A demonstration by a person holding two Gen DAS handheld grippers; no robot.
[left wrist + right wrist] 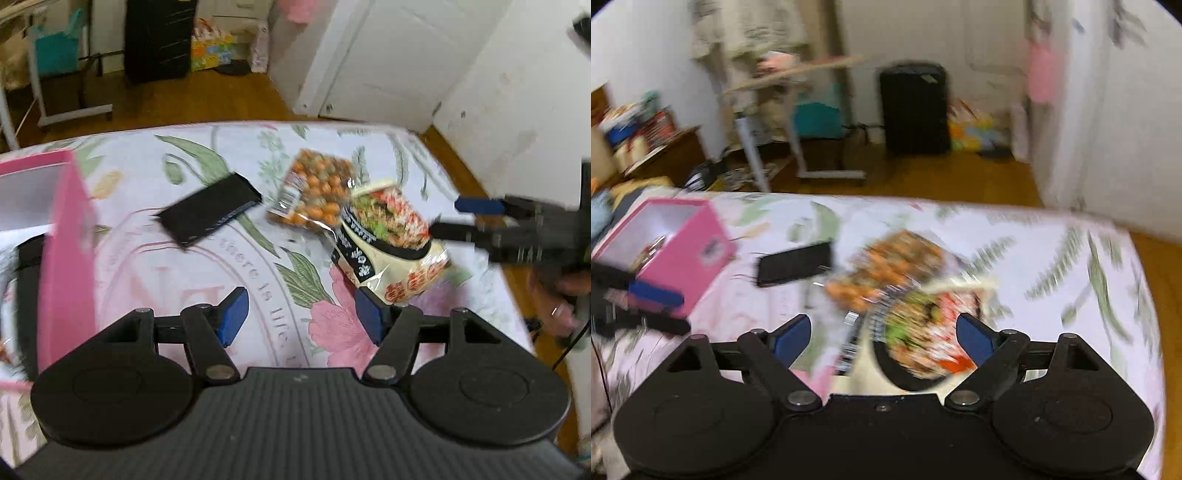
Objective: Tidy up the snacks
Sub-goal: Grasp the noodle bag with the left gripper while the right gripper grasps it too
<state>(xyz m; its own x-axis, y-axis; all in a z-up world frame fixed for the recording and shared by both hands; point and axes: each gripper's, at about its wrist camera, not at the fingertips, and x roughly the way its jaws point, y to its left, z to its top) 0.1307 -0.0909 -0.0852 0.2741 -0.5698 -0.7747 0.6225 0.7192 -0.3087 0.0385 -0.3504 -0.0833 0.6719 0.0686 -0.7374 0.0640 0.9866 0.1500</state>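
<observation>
A cream noodle packet [388,240] lies on the floral bedsheet [184,155], with an orange snack bag [317,188] beside it and a black flat pack [210,214] to the left. My left gripper [301,314] is open and empty above the sheet, near the noodle packet's corner. My right gripper [448,218] is open at the noodle packet's right edge. In the right wrist view my right gripper [882,338] is open with the noodle packet [923,332] between the fingers, blurred. The orange bag [886,269], black pack [794,264] and pink box [683,251] lie beyond.
The open pink box [62,258] stands at the left, with snacks inside in the right wrist view. The left gripper [657,306] shows beside it. Wooden floor [184,99], a black suitcase [914,109] and a rolling table [798,74] lie past the bed's edge.
</observation>
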